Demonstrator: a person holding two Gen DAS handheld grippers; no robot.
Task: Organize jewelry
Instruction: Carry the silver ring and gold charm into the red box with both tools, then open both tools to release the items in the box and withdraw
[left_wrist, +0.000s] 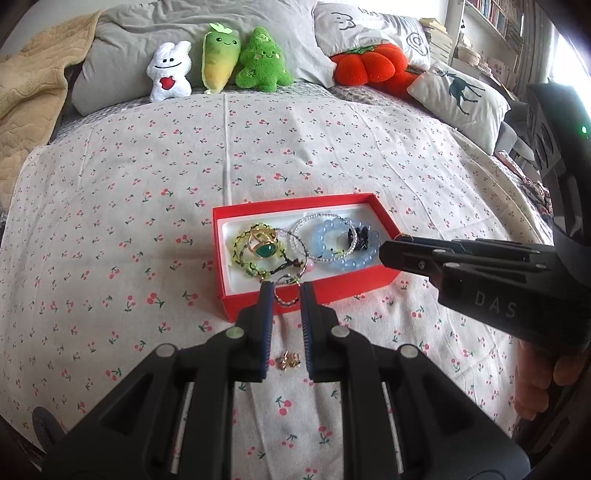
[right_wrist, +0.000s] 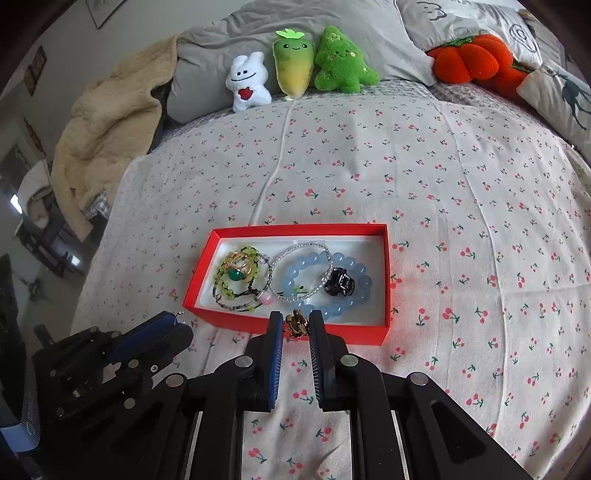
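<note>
Cherry-printed bedsheet covers the bed beneath both of your grippers. Nearest to you, your left gripper holds a small thin ring pinched between its blue-padded fingers, right at the near wall of the red box; a little gold earring lies on the sheet below those fingers. Your right gripper pinches a gold trinket between its pads, also at the box's near wall. Inside the white-lined box, from left to right, lie a green beaded bracelet with a gold ring set with a green stone on top of it, a clear beaded bracelet, a pale blue beaded bracelet, and a small black hair clip resting within the blue one. Farther back, against grey pillows, sit a white rabbit plush, a yellow-green carrot plush and a green tree plush, with an orange pumpkin cushion to their right and a beige blanket heaped at the left.
</note>
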